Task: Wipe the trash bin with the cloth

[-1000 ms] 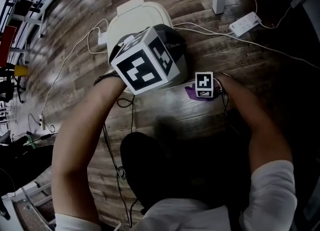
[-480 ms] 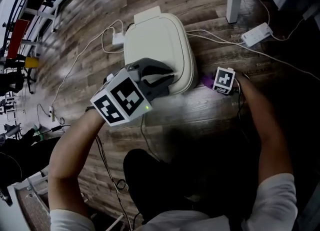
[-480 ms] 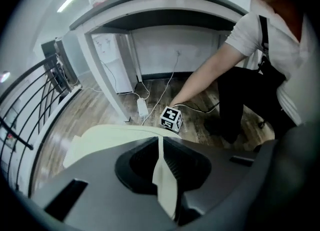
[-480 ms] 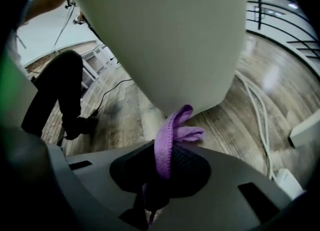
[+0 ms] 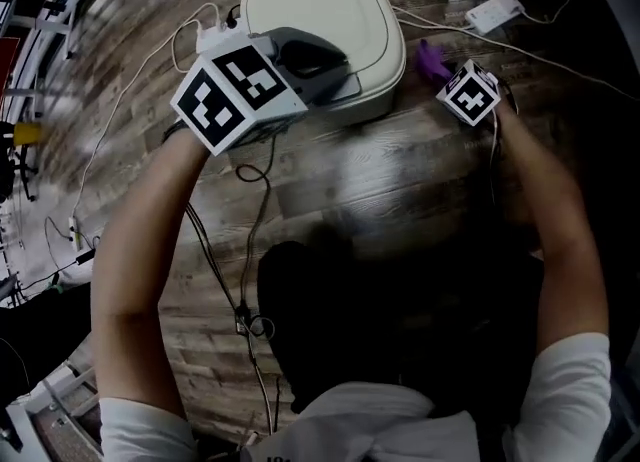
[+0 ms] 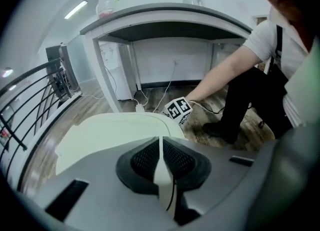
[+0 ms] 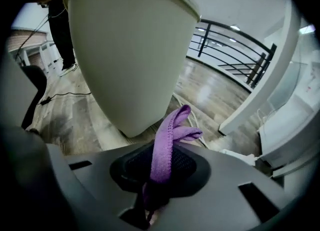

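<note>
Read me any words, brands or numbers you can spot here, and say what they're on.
No readable words, brands or numbers anywhere.
Black square patterns, no letters: the white cube on the left claw, the white cube on the right claw.
Plain: the cream plastic trash bin, the purple cloth.

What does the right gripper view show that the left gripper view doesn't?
Only the right gripper view: the purple cloth pinched in the right tool, close to the side wall of the trash bin. Only the left gripper view: the closed left tool above the bin's lid, the person's arm and a table. Both: the cream bin and the wooden floor.
</note>
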A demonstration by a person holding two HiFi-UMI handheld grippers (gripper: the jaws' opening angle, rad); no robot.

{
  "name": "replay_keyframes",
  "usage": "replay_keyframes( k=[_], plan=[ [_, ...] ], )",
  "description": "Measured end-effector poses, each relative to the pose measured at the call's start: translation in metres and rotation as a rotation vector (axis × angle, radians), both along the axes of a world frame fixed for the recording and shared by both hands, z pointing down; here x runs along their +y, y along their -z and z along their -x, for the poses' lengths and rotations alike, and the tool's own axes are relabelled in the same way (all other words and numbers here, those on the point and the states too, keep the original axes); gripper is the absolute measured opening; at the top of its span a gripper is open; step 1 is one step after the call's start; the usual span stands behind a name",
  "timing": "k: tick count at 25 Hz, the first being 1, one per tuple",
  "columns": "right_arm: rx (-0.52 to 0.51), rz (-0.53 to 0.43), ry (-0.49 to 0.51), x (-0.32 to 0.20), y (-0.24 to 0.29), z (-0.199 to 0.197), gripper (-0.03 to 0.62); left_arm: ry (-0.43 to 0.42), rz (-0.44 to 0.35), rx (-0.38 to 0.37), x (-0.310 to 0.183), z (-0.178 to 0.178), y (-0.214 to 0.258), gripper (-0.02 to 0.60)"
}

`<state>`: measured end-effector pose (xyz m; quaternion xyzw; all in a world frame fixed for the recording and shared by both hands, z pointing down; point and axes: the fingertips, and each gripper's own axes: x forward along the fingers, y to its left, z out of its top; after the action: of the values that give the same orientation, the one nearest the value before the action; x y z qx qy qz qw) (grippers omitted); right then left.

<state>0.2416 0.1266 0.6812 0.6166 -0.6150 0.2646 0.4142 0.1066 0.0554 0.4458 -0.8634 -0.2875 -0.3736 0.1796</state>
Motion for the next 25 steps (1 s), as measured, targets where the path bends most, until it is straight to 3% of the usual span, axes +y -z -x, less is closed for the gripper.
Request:
replay_keyframes(
  k=[6,10,16,20,25],
  plan=[
    [0.094,-0.216,-0.284,0.013,0.080,0.030,0.067,0.013,0.030,0.018,0.003,-0.005,-0.001,0.023],
    [0.196,-0.275,-0.318,0.020,0.117,0.062,0.067,0.028,0.026,0.042,0.002,-0.003,0.000,0.023],
    [0.136,-0.348,-0.416,0.022,0.146,0.071,0.067,0.024,0.030,0.065,0.006,-0.008,0.004,0.023],
    [0.106,-0.366,-0.385,-0.004,0.149,0.090,0.067,0.031,0.019,0.079,0.005,-0.005,0.002,0.023],
    [0.151,-0.258,-0.235,-0.018,0.152,0.111,0.067,0.018,0.029,0.094,0.008,-0.006,0.005,0.023]
  ],
)
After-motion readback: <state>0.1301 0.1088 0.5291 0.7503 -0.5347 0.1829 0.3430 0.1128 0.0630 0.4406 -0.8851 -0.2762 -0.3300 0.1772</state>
